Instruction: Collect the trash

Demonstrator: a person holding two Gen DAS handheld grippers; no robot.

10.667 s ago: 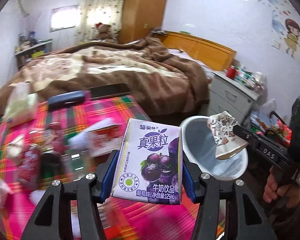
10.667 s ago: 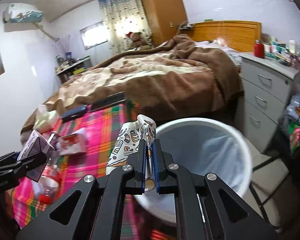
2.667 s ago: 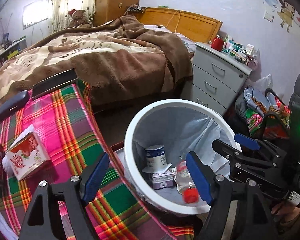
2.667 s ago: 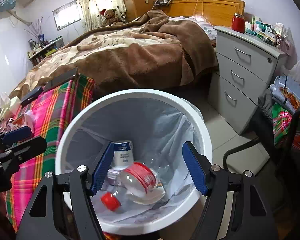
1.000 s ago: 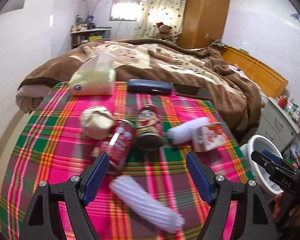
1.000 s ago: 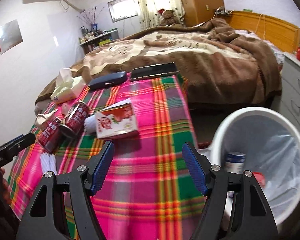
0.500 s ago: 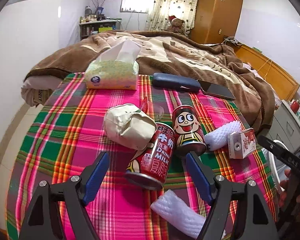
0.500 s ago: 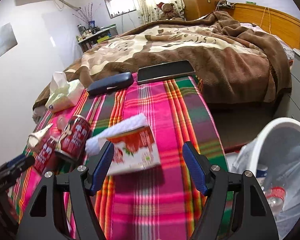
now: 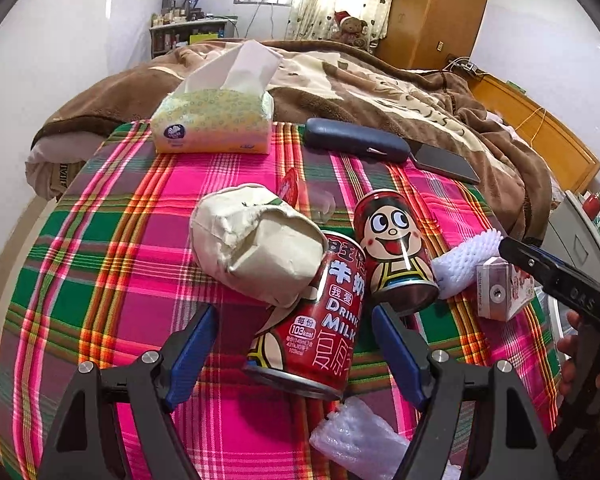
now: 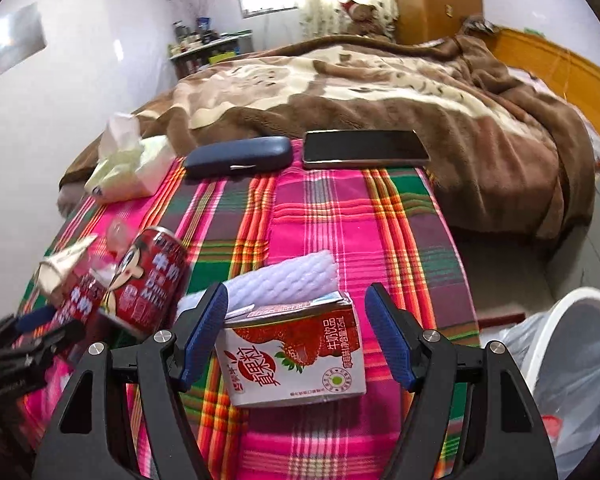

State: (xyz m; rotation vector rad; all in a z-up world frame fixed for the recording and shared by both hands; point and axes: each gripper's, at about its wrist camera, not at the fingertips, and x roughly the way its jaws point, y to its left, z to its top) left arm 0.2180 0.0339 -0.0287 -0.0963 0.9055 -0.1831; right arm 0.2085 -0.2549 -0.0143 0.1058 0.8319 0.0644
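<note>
On the plaid tablecloth (image 9: 100, 280) a red milk can (image 9: 312, 320) lies on its side between the open blue pads of my left gripper (image 9: 296, 344), untouched. A crumpled paper bag (image 9: 252, 248) leans on the can, and a second red can (image 9: 396, 252) lies beside it. In the right wrist view a strawberry milk carton (image 10: 296, 352) sits between the fingers of my open right gripper (image 10: 296, 340), pads clear of it. White foam sleeves (image 10: 280, 276) (image 9: 360, 440) lie nearby. The right gripper (image 9: 556, 272) reaches in beside the carton (image 9: 504, 292).
A tissue pack (image 9: 216, 124), a dark glasses case (image 9: 356, 144) and a phone (image 10: 364, 148) lie at the table's far edge by the bed (image 10: 380, 76). The white lined bin (image 10: 572, 364) stands off the table's right corner. A hand (image 9: 572, 348) holds the right gripper.
Both grippers have come closer and lower over the table. The near red can now sits between the left pads, and the strawberry carton between the right pads. Neither has been gripped.
</note>
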